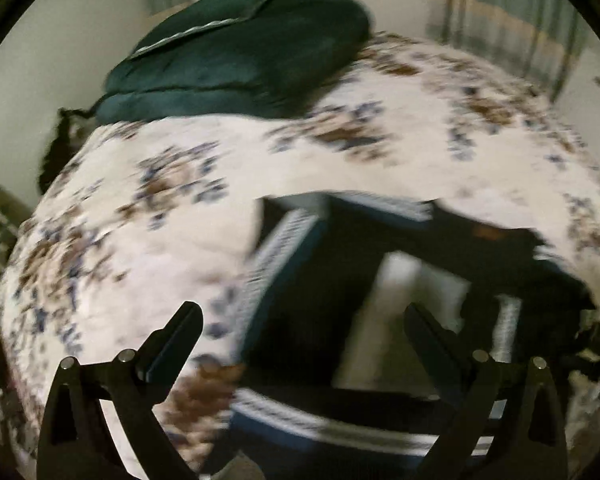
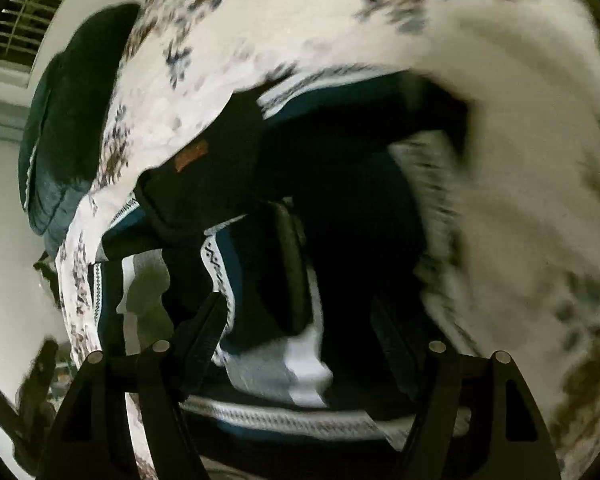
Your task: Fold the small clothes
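A small dark garment (image 1: 300,304) with black, navy and white patterned stripes lies on a floral bedspread (image 1: 140,208). In the left wrist view it sits just ahead of and below my left gripper (image 1: 304,320), which is open and empty above it. In the right wrist view the same garment (image 2: 260,208) fills the middle, with a small brown label on its black part. My right gripper (image 2: 300,312) is open over the garment's striped edge. Both views are blurred by motion.
A dark green folded quilt or pillow (image 1: 240,48) lies at the far end of the bed and shows at the left in the right wrist view (image 2: 68,120). White walls and a striped curtain (image 1: 512,12) stand behind. The bed edge drops off at left.
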